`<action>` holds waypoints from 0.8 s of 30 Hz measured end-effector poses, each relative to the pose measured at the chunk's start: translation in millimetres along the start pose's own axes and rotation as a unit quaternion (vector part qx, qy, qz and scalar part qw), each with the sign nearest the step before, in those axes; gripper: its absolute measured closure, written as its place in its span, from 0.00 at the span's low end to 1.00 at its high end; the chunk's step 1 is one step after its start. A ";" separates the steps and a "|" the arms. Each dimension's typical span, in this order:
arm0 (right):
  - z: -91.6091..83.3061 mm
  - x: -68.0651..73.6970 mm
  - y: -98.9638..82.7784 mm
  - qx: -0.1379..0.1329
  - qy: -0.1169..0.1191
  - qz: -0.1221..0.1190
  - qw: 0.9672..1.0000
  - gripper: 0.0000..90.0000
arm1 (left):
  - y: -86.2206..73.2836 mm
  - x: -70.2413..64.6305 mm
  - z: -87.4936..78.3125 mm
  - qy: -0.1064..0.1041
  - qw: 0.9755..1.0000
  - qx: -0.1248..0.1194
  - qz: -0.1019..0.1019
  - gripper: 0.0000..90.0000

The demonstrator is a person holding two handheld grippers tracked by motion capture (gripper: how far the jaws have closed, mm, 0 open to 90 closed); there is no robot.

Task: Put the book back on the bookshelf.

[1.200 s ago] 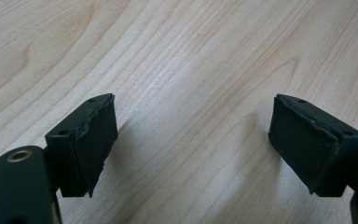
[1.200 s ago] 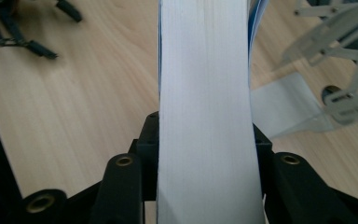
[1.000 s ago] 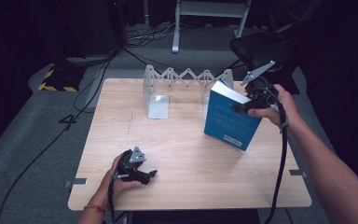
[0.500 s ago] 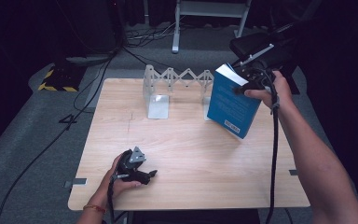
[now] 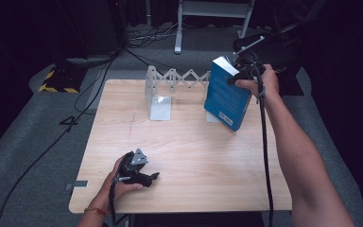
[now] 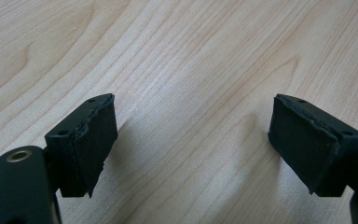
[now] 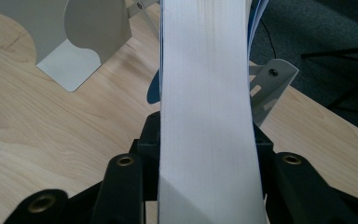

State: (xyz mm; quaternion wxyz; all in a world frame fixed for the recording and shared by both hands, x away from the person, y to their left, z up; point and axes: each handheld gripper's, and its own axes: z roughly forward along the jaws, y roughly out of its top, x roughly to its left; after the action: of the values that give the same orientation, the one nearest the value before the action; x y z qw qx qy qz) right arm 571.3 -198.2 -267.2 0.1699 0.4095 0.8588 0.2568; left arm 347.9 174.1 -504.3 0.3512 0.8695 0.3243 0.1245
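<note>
While the right gripper clamps the tilted book, stand it upright inside the rack, against the right bookend. Left gripper rests near the table's front edge, jaws apart, nothing between them.

No readable text, brand or number appears anywhere; the blue book carries a small white label near its lower corner, too small to read, and a block on the floor shows yellow-and-black hazard stripes.

Black tools, trailing black cables
</note>
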 end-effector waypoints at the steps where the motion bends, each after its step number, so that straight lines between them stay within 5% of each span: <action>1: 6.3 0.1 3.1 0.003 -0.003 0.003 1.000 0.68 | 0.1 0.1 -0.2 -0.001 1.000 0.001 0.000 0.18; 14: 26.0 -7.9 12.1 0.001 -0.017 0.061 0.998 0.68 | -0.2 0.3 -0.4 -0.005 1.000 0.001 0.002 0.17; 24: 11.5 -6.5 -12.2 -0.005 -0.011 0.059 0.998 0.68 | -0.2 0.4 -0.4 -0.006 1.000 0.001 0.003 0.17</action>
State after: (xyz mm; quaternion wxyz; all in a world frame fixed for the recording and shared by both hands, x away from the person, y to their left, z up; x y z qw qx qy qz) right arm 573.5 -206.4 -283.1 0.1660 0.4617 0.8297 0.2662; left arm 348.0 174.7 -504.2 0.3518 0.8714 0.3201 0.1199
